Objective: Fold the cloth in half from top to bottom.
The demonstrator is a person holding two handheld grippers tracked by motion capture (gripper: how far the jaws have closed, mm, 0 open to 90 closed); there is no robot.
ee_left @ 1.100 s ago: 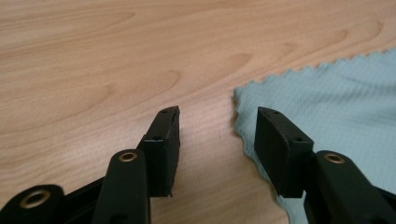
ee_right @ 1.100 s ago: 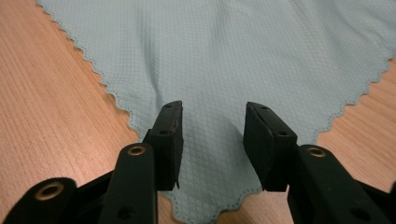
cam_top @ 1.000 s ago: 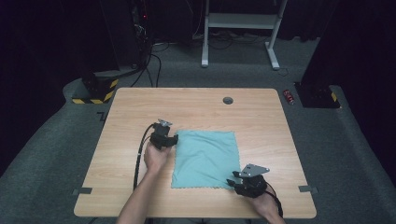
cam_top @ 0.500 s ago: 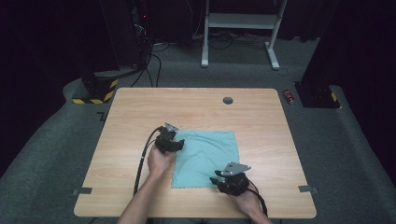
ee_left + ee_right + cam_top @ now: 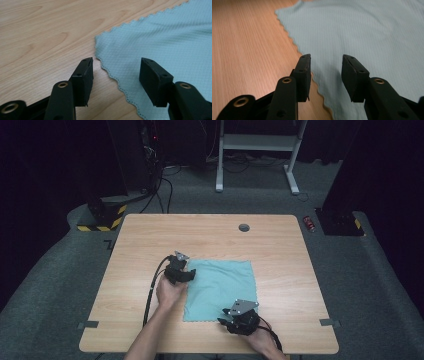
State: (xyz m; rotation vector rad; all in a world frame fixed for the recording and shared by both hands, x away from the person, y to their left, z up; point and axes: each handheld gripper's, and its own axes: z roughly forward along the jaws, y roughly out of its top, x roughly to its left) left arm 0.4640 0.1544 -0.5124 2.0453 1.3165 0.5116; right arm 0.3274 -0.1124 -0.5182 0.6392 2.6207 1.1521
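We have both tools low over the cloth's edges with jaws spread and nothing between them. At the right gripper (image 5: 325,80), the scalloped hem runs just under the left jaw, so we should settle lower and close squarely across it, catching fabric and not bare table (image 5: 150,330). At the left gripper (image 5: 116,82), the hem passes between the jaws and a corner lies just ahead. The cloth (image 5: 220,287) is pale teal, finely gridded, lying nearly flat with faint ripples beyond the left gripper.
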